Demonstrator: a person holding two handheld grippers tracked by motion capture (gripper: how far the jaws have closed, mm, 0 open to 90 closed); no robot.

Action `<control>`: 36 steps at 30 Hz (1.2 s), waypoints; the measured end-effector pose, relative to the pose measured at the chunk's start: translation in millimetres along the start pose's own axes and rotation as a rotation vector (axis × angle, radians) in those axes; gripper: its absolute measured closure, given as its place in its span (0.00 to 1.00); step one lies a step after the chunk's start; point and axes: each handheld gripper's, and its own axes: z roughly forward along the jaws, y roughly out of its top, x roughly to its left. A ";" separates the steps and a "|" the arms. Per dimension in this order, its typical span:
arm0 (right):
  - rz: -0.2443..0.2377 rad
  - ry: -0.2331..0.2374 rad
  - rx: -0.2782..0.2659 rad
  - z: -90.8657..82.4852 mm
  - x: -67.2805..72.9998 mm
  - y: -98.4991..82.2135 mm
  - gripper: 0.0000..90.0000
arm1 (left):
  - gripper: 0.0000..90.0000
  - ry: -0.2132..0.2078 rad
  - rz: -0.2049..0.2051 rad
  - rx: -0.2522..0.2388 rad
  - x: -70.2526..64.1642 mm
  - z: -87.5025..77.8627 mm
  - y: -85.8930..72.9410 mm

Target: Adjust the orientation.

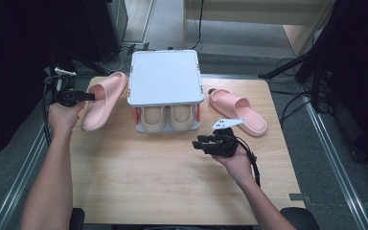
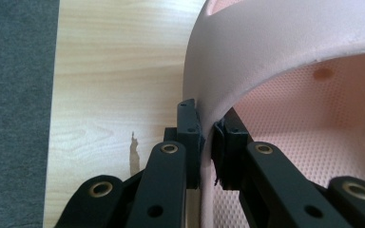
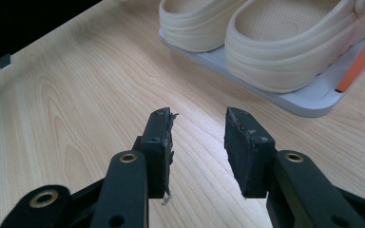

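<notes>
In the high view one pink slipper (image 1: 104,99) is held tilted near the worktop's left edge, its strap clamped in the left gripper (image 1: 90,96) jaws, while the second slipper (image 1: 237,111) lies unstored toward the right edge and the right gripper (image 1: 197,143) jaws stand apart, empty.

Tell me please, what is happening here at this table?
A person works with a gripper in each hand. The left gripper is shut on the strap of a pink slipper, beside a white two-level shoe rack. A beige pair of clogs sits on the lower level. The second pink slipper lies on the table, right of the rack. The right gripper hovers open, holding nothing.
</notes>
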 end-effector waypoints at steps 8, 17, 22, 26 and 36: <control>-0.007 -0.001 0.003 0.6 0.2 -0.2 0.70 | 0.92 0.013 0.017 0.014 -13.2 -9.5 20.5; 0.003 0.004 -0.001 -0.8 -0.4 0.0 0.70 | 0.92 0.022 0.040 -0.003 -30.9 -25.4 46.0; 0.000 0.006 -0.006 -0.7 -0.9 -0.1 0.70 | 0.92 0.014 0.044 -0.012 -43.5 -35.0 62.7; 0.001 0.006 -0.009 -1.3 -2.1 0.0 0.70 | 0.92 0.010 0.063 -0.019 -57.8 -39.5 75.3; -0.004 0.004 -0.014 -4.4 -2.0 0.6 0.70 | 0.92 -0.014 0.118 0.003 -101.5 -29.0 96.2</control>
